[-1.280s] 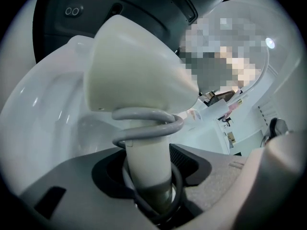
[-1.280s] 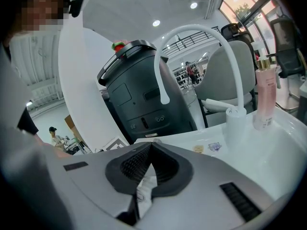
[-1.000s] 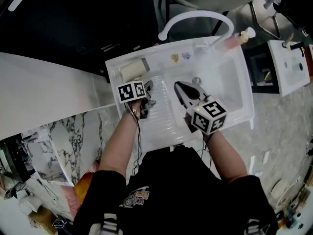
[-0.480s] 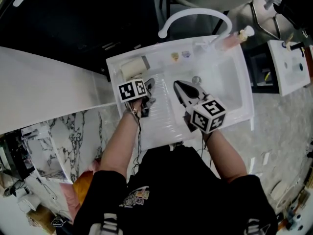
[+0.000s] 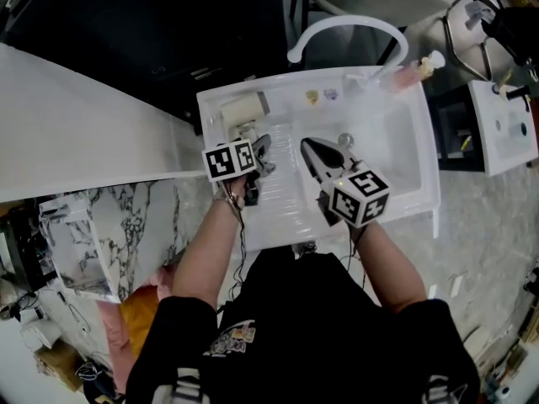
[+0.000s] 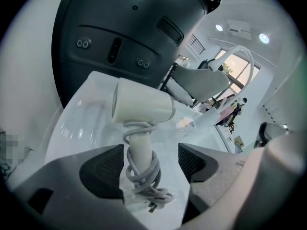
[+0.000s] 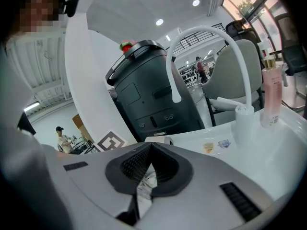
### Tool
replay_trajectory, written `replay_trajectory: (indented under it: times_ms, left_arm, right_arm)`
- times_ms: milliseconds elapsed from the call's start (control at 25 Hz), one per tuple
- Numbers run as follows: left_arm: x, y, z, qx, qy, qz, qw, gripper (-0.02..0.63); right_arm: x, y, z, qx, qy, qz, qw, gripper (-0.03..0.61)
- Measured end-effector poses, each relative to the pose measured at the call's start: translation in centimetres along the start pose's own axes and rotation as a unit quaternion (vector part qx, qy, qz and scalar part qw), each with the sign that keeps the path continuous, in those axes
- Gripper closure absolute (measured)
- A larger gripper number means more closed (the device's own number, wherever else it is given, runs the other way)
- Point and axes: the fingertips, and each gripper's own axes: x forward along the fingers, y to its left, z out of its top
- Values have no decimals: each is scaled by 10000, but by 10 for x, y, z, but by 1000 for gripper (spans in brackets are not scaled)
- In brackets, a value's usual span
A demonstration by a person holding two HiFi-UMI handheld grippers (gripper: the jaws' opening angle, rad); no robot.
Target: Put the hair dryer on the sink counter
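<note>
The cream hair dryer (image 5: 240, 110) lies on the white sink counter (image 5: 278, 204) at its back left corner. In the left gripper view the hair dryer (image 6: 144, 107) points left, with its grey cord wound round the handle. My left gripper (image 5: 258, 151) is just in front of it, and its jaws are opening. The handle and cord stand between the pads of the left gripper (image 6: 148, 162) with gaps on both sides. My right gripper (image 5: 310, 150) hovers over the ribbed counter beside the basin, shut with nothing held, as the right gripper view (image 7: 148, 152) also shows.
A basin (image 5: 392, 154) fills the sink's right half. A white arched faucet (image 5: 345, 28) and a pink bottle (image 5: 410, 71) stand at the back rim. A large black machine (image 5: 126, 23) stands behind the sink and a white countertop (image 5: 76, 124) to its left.
The left gripper has let go of the hair dryer and drawn back a little toward me. The dryer stays on the counter. The right gripper has hardly moved.
</note>
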Motion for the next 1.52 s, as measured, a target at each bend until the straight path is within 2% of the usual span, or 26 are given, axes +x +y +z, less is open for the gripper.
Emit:
replay_trajectory:
  times_ms: [320,400,560,600,760,920,1240,1520]
  left_arm:
    - [-55,-23,-17,117,-410,-187,9989,289]
    - [-71,-30,-23,122,-567,-216,9981,355]
    - [-104,-48,-34,301,-954,-199,9948,581]
    - [-111,-54,-38,360,-1025,-222,9938,602]
    - [-144,-91,-57,568,-1391,-567,9870,611]
    - [-188,-136,-79,840,-1939,-1060,9717,611]
    - [-254,-172,-128,1245,-2492,-1038,9548,611]
    - [-291,-161,-160,1375,-2588,-969,9512,611]
  right_arm:
    - [-19,26,-4,-173,30,268,9995,581]
    - [-28,33,-7,-218,9,342,9992,581]
    - [-51,46,-12,-303,-50,484,9984,581]
    - [-58,49,-14,-325,-66,517,9981,581]
    - [-89,57,-21,-443,-142,635,9969,581]
    - [-125,70,-28,-550,-239,772,9952,581]
    - [-167,99,-40,-864,-249,1107,9898,581]
    - [-166,134,-62,-751,-159,1355,9878,581]
